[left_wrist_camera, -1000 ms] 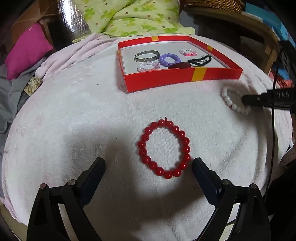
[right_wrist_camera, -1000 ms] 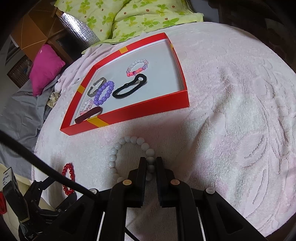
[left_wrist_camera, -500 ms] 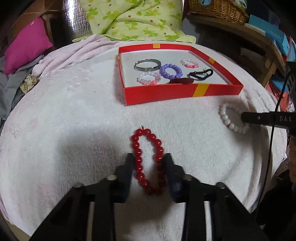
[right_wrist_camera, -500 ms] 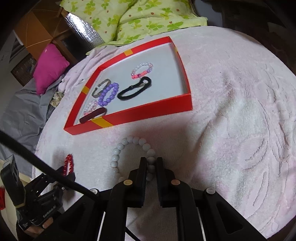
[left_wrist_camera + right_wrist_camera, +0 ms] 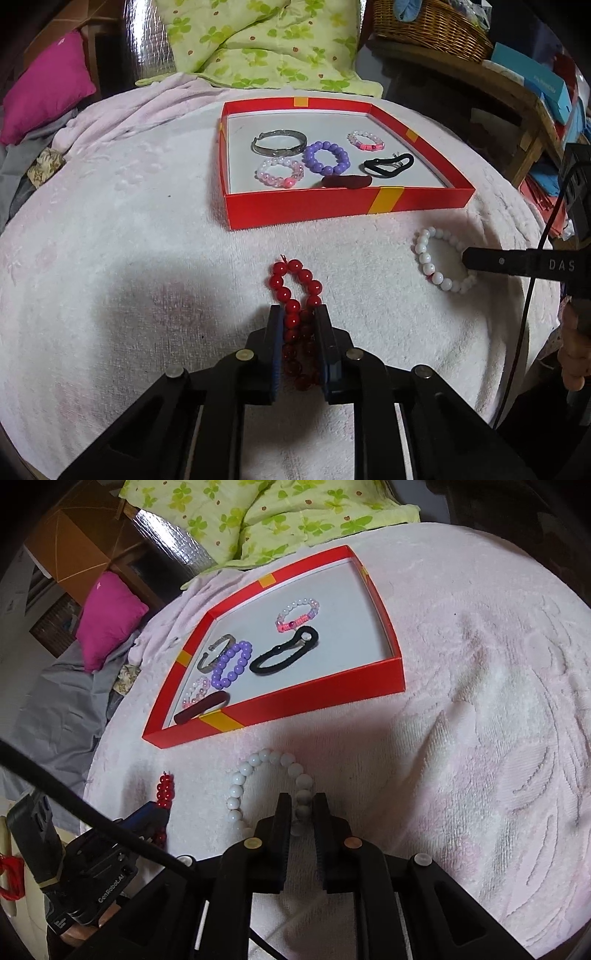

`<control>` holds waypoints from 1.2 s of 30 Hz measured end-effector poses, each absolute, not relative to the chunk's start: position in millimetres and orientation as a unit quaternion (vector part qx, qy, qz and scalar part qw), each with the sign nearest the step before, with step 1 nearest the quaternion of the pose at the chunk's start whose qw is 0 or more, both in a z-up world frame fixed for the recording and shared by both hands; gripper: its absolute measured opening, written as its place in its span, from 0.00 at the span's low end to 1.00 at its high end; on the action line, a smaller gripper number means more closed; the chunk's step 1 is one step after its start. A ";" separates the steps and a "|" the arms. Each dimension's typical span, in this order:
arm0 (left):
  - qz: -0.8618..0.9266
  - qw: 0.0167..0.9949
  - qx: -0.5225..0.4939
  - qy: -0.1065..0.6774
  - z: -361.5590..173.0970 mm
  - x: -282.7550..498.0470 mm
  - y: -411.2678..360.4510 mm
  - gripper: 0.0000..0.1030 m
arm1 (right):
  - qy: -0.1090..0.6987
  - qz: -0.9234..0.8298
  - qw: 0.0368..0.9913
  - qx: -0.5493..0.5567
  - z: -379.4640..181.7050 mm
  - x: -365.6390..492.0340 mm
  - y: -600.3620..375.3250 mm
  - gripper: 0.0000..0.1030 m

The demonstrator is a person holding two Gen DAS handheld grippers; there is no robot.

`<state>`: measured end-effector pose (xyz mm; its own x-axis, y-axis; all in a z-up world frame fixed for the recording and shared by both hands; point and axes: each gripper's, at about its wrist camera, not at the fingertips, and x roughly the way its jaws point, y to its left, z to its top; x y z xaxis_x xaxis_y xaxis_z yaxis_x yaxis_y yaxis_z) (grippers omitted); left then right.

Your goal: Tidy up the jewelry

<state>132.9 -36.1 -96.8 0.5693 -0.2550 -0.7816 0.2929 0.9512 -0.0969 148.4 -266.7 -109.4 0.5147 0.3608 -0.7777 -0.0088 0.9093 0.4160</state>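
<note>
Left gripper (image 5: 300, 314) — clamped on red bracelet (image 5: 295, 291); right gripper (image 5: 300, 801) — clamped on white bracelet (image 5: 258, 775), both on towel (image 5: 147, 258).

Pale pink towel (image 5: 147, 258) carries red tray (image 5: 295, 212), red bracelet (image 5: 295, 280), white bracelet (image 5: 424, 254).

We are in a home, likely a bedroom; ahead of the left gripper (image 5: 299, 314) a pale pink towel (image 5: 110, 258) covers the surface; beyond it lies a green floral quilt (image 5: 258, 44); far left sits a magenta cushion (image 5: 40, 99); to the far right a wicker basket (image 5: 428, 26) rests on a cluttered wooden shelf (image 5: 517, 92).
</note>
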 end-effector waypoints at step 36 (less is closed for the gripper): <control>-0.133 0.885 0.050 0.444 -98.7 130.5 -46.8 0.20 | 0.472 0.078 0.871 0.109 -110.8 153.1 -246.8 0.14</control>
<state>130.5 -46.8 -98.7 0.5712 -0.1902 -0.7985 0.2791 0.9598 -0.0290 153.1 -246.8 -110.8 0.5419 0.2387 -0.8059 -0.0324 0.9641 0.2637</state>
